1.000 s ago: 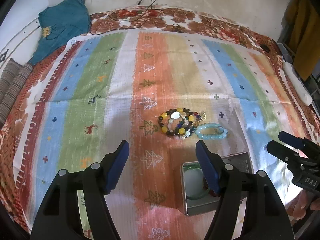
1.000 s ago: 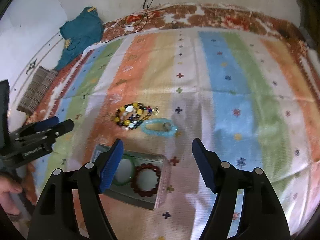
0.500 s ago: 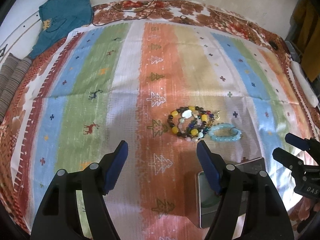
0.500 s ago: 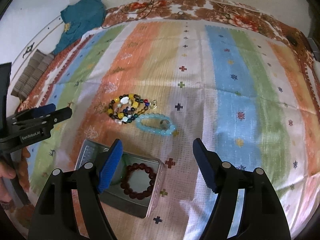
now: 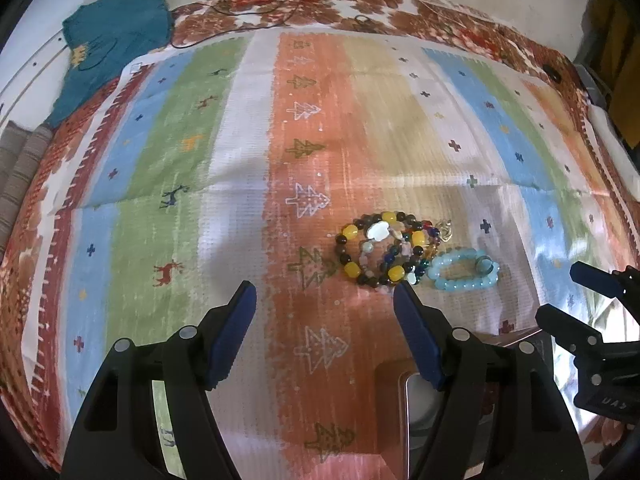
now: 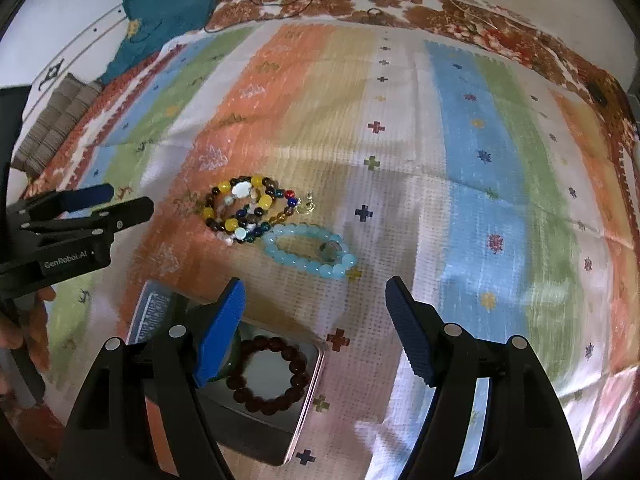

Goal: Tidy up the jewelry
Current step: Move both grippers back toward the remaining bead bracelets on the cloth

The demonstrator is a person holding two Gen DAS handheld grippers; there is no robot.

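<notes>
A heap of multicoloured bead bracelets [image 5: 384, 252] [image 6: 246, 212] lies on the striped cloth, with a pale blue bead bracelet [image 5: 464, 270] [image 6: 308, 252] touching its right side. A metal tin [image 6: 304, 396] [image 5: 408, 412] near the front holds a dark red bead bracelet [image 6: 268, 376] and something green, mostly hidden behind a finger. My left gripper [image 5: 324, 304] hangs open over bare cloth, left of the beads. My right gripper [image 6: 314, 298] is open too, just in front of the blue bracelet and above the tin's far edge. Nothing sits between either pair of fingers.
The striped cloth [image 5: 200, 160] covers a floral bedspread [image 5: 360, 4]. A teal garment [image 5: 116, 36] lies at the back left, with a black cable [image 5: 256, 4] beside it. A striped cushion [image 6: 56, 120] sits at the left edge. A person's hand [image 6: 24, 328] holds the left gripper's handle.
Both grippers have sunk toward the cloth and moved forward. The bracelets now look larger and nearer, and the tin has slid lower in both views. Neither pair of jaws has changed.
</notes>
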